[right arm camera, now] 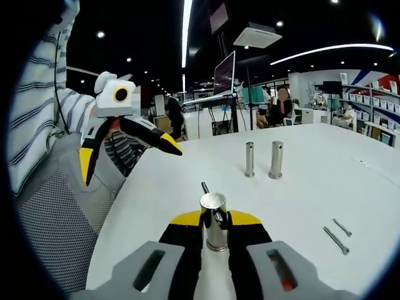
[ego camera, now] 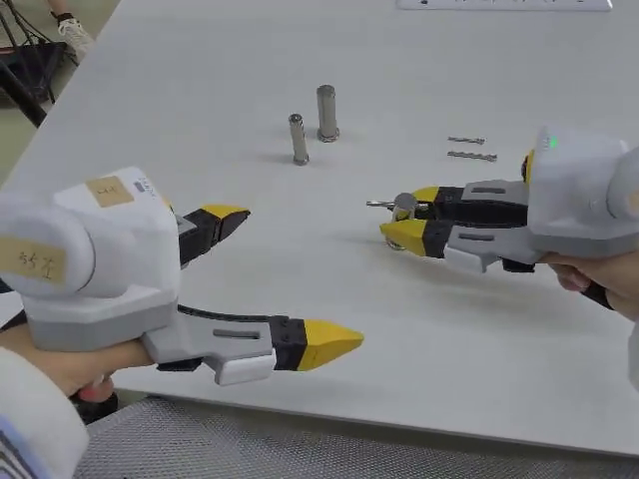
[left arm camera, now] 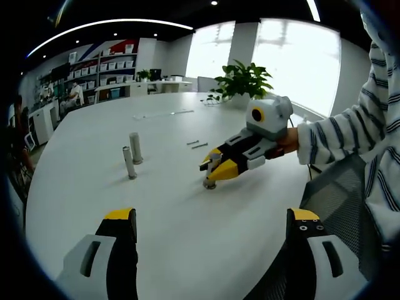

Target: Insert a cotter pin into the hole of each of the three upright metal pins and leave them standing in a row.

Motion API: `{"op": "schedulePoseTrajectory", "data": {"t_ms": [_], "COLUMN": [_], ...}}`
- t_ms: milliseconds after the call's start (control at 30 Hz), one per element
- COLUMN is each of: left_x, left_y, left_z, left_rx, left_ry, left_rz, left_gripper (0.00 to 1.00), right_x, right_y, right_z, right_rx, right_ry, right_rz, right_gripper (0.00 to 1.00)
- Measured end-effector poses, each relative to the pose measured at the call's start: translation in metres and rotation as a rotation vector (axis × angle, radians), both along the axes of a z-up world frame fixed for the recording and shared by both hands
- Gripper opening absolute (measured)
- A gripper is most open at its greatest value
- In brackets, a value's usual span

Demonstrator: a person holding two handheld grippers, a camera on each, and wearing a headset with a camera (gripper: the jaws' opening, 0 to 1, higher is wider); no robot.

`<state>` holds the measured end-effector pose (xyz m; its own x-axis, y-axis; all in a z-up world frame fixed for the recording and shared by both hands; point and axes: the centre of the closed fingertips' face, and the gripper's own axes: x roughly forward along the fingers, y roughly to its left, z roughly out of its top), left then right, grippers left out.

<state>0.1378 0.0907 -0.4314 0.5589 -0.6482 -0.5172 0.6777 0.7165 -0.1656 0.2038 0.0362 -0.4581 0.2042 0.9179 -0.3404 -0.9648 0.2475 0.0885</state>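
Note:
My right gripper (ego camera: 407,214) is shut on a short metal pin (ego camera: 404,206), held upright near the table's middle right. A thin cotter pin (ego camera: 379,204) sticks out of that pin's top toward the left. In the right gripper view the metal pin (right arm camera: 214,219) stands between the yellow fingertips. Two more metal pins (ego camera: 299,139) (ego camera: 326,113) stand upright side by side farther back. Two loose cotter pins (ego camera: 465,140) (ego camera: 471,156) lie flat at the right rear. My left gripper (ego camera: 285,279) hovers open and empty at the near left.
The white table (ego camera: 200,80) stretches wide, with its near edge (ego camera: 399,419) just under my hands. A grey mesh chair (ego camera: 300,454) sits below that edge. A white strip (ego camera: 504,4) lies at the table's far edge. Shelves and people are in the distant room.

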Motion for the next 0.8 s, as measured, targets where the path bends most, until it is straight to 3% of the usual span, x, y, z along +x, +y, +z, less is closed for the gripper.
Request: {"op": "schedulePoseTrajectory", "data": {"t_ms": [100,200,333,533,667,800], "left_x": [0.000,0.002,-0.003,-0.003,-0.003,-0.003], "left_y": [0.001,0.004,0.005,0.008,0.012,0.016], "left_z": [0.000,0.000,-0.006,-0.005,-0.002,0.000], "left_rx": [0.003,0.020,0.049,0.043,0.063,0.063], "left_ry": [-0.002,-0.015,0.003,0.001,-0.008,-0.014], "left_rz": [0.007,0.018,0.004,0.022,0.021,0.031], "left_gripper": [0.99,0.99,0.99,0.99,0.99,0.99], "right_x": [0.000,0.000,0.004,0.006,0.010,0.011], "right_y": [0.001,0.002,0.005,0.018,0.029,0.043], "right_z": [0.000,0.000,0.001,0.000,0.001,0.005], "right_rx": [-0.021,-0.019,-0.018,-0.039,-0.052,-0.040], "right_ry": [-0.043,-0.047,-0.016,-0.040,-0.053,-0.059], "right_rz": [0.019,0.020,-0.005,0.022,0.035,0.053], "right_gripper": [0.09,0.08,0.08,0.08,0.08,0.08]}}
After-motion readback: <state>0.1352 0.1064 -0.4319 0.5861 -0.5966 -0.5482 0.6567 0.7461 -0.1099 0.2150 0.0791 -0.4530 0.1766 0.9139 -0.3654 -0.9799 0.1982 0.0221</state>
